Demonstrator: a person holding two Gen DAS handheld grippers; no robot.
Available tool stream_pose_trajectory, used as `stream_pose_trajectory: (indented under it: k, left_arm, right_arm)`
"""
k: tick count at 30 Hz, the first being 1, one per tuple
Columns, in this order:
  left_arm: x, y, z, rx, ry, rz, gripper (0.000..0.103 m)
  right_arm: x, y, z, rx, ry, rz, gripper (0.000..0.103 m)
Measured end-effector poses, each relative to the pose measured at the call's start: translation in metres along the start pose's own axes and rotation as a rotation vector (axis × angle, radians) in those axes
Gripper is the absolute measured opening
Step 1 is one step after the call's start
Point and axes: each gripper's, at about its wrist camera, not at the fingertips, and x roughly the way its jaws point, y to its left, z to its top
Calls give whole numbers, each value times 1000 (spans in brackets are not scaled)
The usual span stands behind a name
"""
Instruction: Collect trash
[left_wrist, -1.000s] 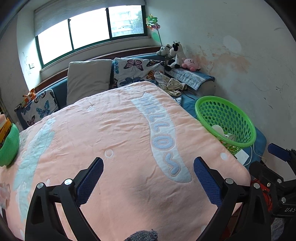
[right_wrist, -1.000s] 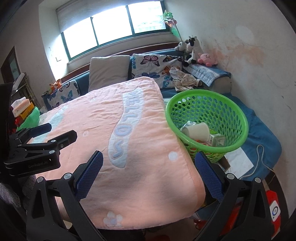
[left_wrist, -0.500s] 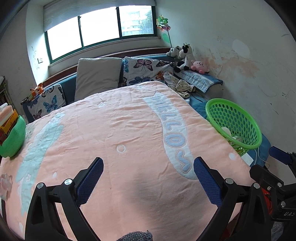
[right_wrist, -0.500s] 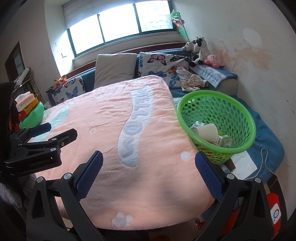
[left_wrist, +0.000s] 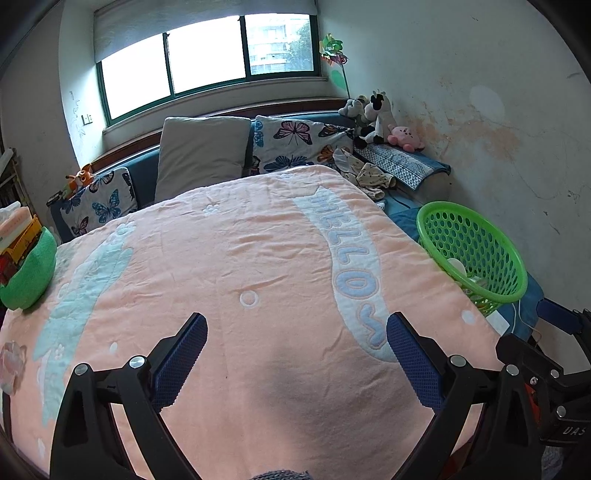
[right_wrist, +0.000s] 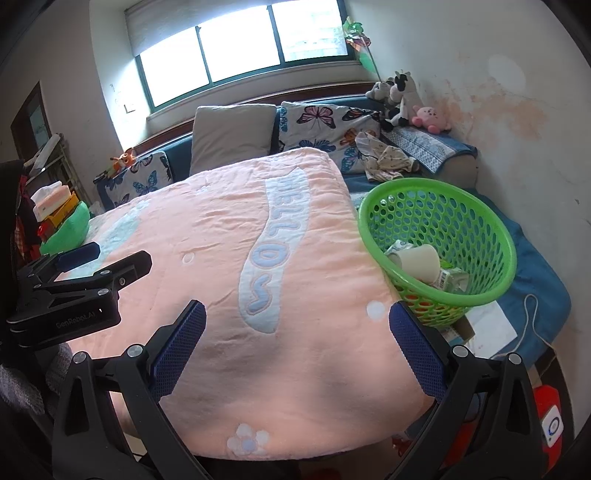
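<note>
Beside pink blanket (right_wrist: 229, 258), at bed's right edge, green basket (right_wrist: 480, 206) sits tilted on blue bedding. Inside: paper cup (right_wrist: 419, 260) on its side, crumpled carton (right_wrist: 452, 278) touching it; items beneath hidden by mesh. Left view shows basket (left_wrist: 476, 236) mostly side-on, contents barely visible. Left gripper (left_wrist: 295, 360) spread wide, holding nothing, above blanket (left_wrist: 229, 280). Right gripper (right_wrist: 297, 354) likewise spread, empty. Gripper bodies cut off by lower frame edge.
</note>
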Motion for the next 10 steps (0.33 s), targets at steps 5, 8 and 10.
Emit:
stream_pose_trajectory:
  k: [5, 8, 10]
  left_arm:
    - [2, 2, -1, -10, 7, 5, 95]
    - [3, 3, -1, -15, 10, 11, 95]
    - [3, 3, -1, -17, 12, 12, 95]
  right_arm:
    - [3, 2, -1, 0, 4, 6, 99]
    - [4, 3, -1, 0, 5, 9, 99]
    - [4, 4, -1, -1, 5, 11, 99]
